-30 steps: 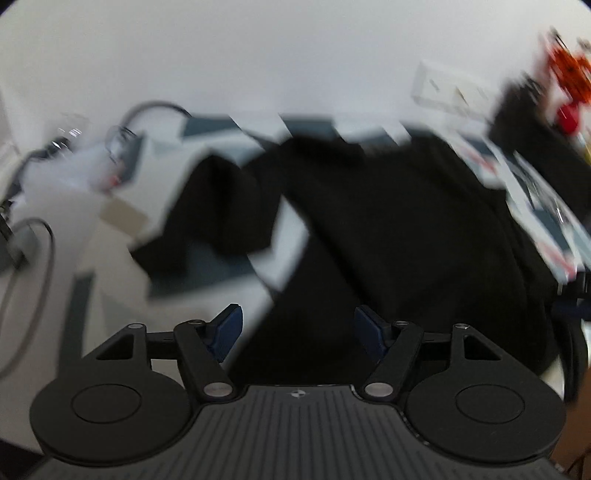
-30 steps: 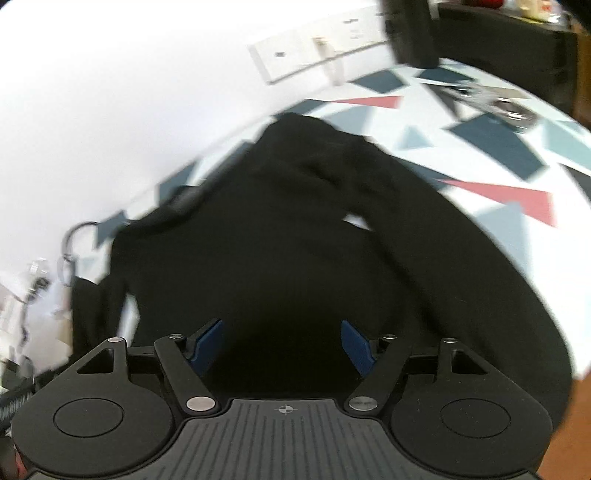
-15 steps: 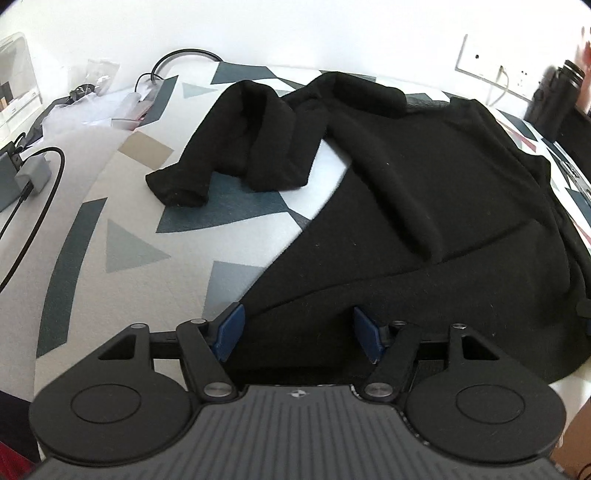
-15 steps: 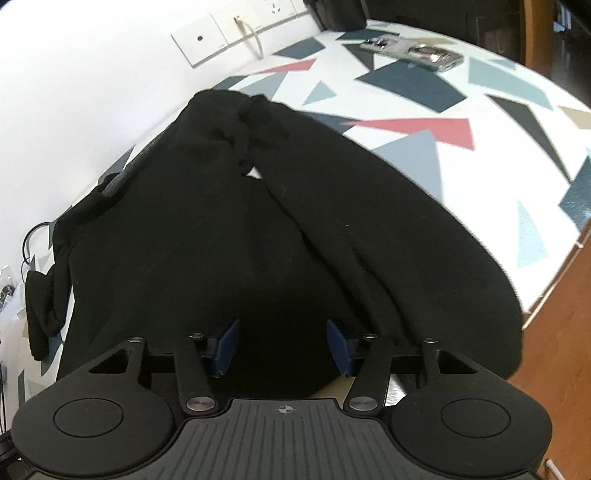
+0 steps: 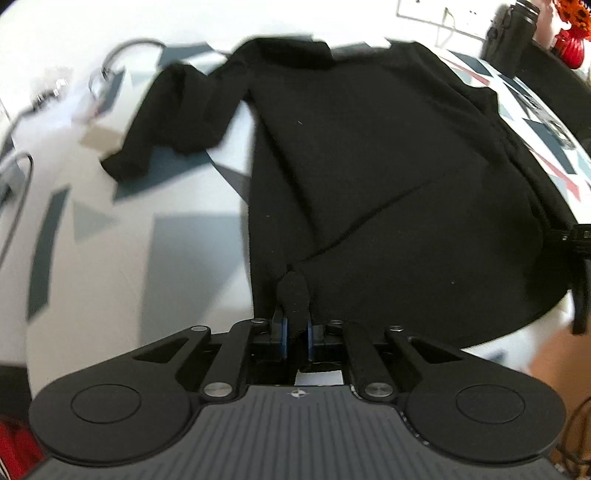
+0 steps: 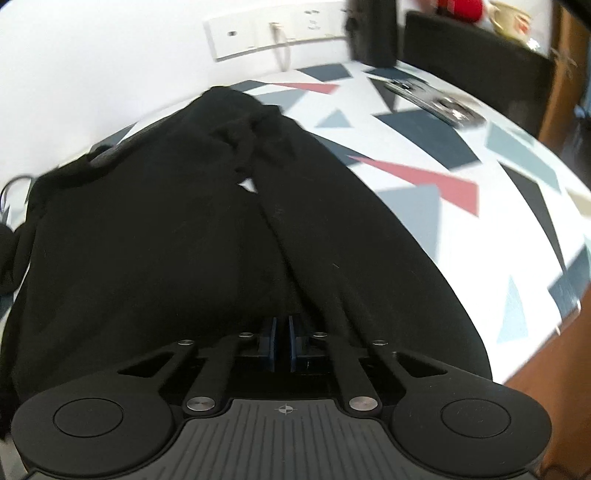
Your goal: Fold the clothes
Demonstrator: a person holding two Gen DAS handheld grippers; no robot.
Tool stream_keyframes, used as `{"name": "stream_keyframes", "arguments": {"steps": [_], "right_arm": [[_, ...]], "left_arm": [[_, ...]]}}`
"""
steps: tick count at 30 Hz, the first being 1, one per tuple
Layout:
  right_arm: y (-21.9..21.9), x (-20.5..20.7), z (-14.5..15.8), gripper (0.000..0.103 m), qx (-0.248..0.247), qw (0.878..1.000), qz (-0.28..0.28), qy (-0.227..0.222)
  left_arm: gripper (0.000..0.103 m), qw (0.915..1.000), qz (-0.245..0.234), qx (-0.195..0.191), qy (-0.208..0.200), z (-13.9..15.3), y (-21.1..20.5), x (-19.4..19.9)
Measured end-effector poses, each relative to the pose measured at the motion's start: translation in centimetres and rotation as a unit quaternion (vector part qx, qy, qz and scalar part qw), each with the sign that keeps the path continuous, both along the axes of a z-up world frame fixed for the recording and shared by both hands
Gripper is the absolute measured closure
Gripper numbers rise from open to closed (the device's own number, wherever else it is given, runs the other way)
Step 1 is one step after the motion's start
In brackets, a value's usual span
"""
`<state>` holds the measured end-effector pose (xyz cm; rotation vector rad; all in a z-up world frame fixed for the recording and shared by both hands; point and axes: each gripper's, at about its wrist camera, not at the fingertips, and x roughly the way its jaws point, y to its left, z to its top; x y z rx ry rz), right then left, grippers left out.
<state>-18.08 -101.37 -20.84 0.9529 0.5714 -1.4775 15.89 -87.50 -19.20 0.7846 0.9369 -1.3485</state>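
A black long-sleeved sweater [image 5: 369, 166] lies spread on a table with a white cloth printed with grey, blue and red triangles [image 5: 110, 258]. My left gripper [image 5: 295, 332] is shut on a pinch of the sweater's near hem at its left corner. One sleeve [image 5: 162, 122] lies bent out to the left. In the right wrist view the sweater [image 6: 166, 240] fills the middle. My right gripper [image 6: 281, 339] is shut on its near hem, with the other sleeve [image 6: 332, 229] lying over the body.
Cables [image 5: 18, 177] and small clutter lie at the table's far left. A wall socket plate [image 6: 277, 33] sits behind the table. A dark bottle [image 6: 373, 29] and a silvery object [image 6: 436, 103] stand at the far right. The table edge [image 6: 554, 325] drops to a wooden floor.
Both grippers have shut: their jaws were wide open over the near hem half a second ago and now pinch the fabric. Both views are blurred by motion.
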Motion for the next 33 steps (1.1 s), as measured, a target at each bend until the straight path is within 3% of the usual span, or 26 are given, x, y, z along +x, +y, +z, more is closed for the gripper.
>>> {"name": "stream_keyframes", "arguments": {"steps": [3,5,6,8,10,12,15,18,21,25,28,31,33], "right_arm": [[0.1,-1.3,0.8,0.097,0.023,0.999,-0.035,-0.027],[-0.2,-2.0,1.6,0.096,0.042,0.996,-0.062,-0.051],[-0.3,-2.3,2.0,0.089,0.051,0.994,-0.075,-0.064],[-0.6,-3.0,2.8,0.078,0.07,0.988,-0.102,-0.088],[-0.9,-3.7,3.6,0.077,0.089,0.981,-0.129,-0.113],[-3.0,-2.3,6.1,0.071,0.054,0.985,-0.112,-0.117],[-6.5,0.0,9.6,0.071,-0.003,0.989,-0.081,-0.12],[-10.6,1.8,12.7,0.071,-0.061,0.99,-0.05,-0.12],[-14.4,3.1,14.6,0.071,-0.132,0.987,-0.027,-0.09],[-18.7,1.1,11.7,0.07,-0.148,0.983,-0.057,-0.088],[-22.0,-0.5,9.1,0.071,-0.14,0.983,-0.079,-0.09],[-24.7,-1.2,5.6,0.072,-0.105,0.985,-0.085,-0.111],[-26.3,-0.9,4.5,0.072,-0.108,0.985,-0.081,-0.105]], "left_arm": [[0.093,0.9989,0.006,0.029,0.038,0.1,0.5,0.1],[0.085,0.9975,0.019,0.044,0.052,0.6,0.5,0.4],[0.081,0.9973,0.022,0.043,0.055,1.0,0.3,0.6],[0.054,0.9973,0.021,0.014,0.069,2.8,-0.1,1.1],[0.042,0.9962,0.021,-0.035,0.077,5.3,-0.8,1.8],[0.042,0.993,0.022,-0.09,0.073,7.7,-1.6,2.6],[0.039,0.984,0.051,-0.167,0.036,9.6,-3.3,4.0],[0.039,0.9774,0.087,-0.193,0.003,9.9,-6.0,5.8],[0.036,0.9711,0.114,-0.209,-0.022,9.6,-9.1,8.0],[0.037,0.9732,0.13,-0.186,-0.037,7.7,-14.9,10.4],[0.051,0.9787,0.131,-0.157,-0.02,6.3,-20.9,10.8],[0.051,0.9867,0.105,-0.122,-0.02,5.0,-27.5,9.8],[0.051,0.992,0.066,-0.104,-0.027,4.1,-30.2,9.1]]}}
